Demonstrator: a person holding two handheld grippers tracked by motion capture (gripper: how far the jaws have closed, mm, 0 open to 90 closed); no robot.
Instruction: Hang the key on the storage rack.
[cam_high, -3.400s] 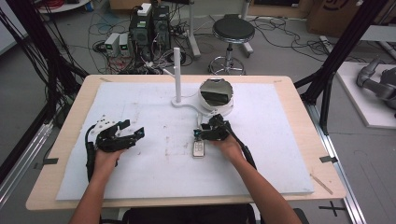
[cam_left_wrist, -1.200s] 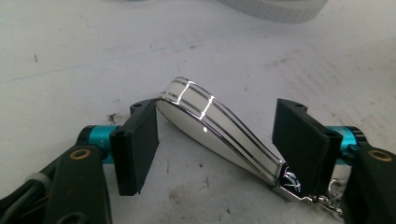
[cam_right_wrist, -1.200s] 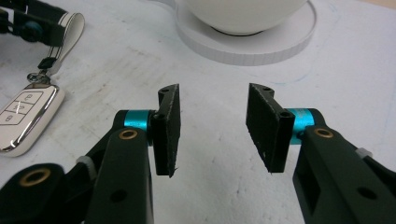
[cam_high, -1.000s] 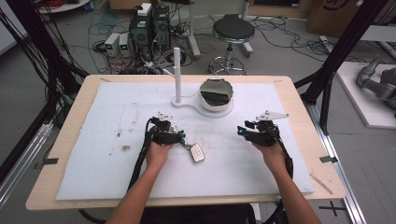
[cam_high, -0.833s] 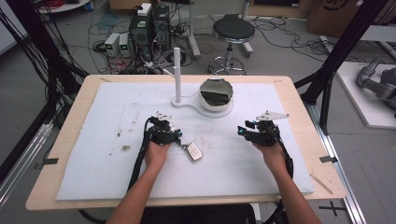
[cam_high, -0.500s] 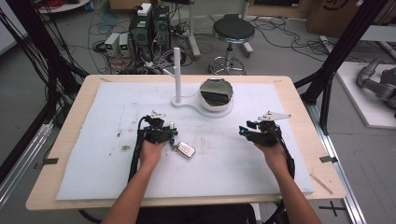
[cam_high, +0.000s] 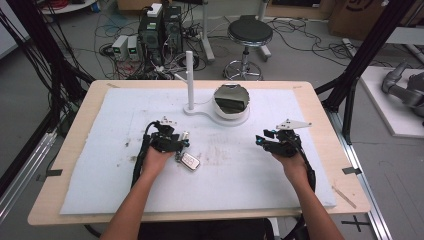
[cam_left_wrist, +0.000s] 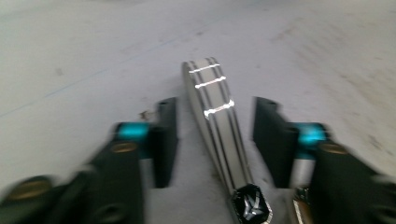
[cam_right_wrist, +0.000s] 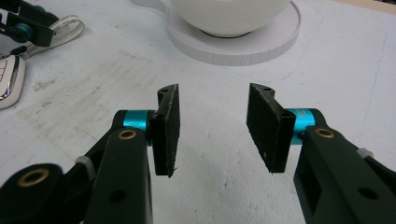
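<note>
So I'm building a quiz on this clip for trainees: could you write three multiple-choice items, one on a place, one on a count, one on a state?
1. Where does the car key fob lie?
A. in the white bowl
B. on the white mat by the left hand-held gripper
C. on the floor

2. How many hand-held grippers are over the table?
A. one
B. two
C. three

3. How do the right hand-held gripper's jaws stand?
A. apart with nothing between
B. clamped on the fob
C. clamped on the bowl

Answers: 1 B, the high view shows the fob on the mat beside that gripper. 2 B, one in each hand. 3 A, its own view shows bare mat in the gap.
</note>
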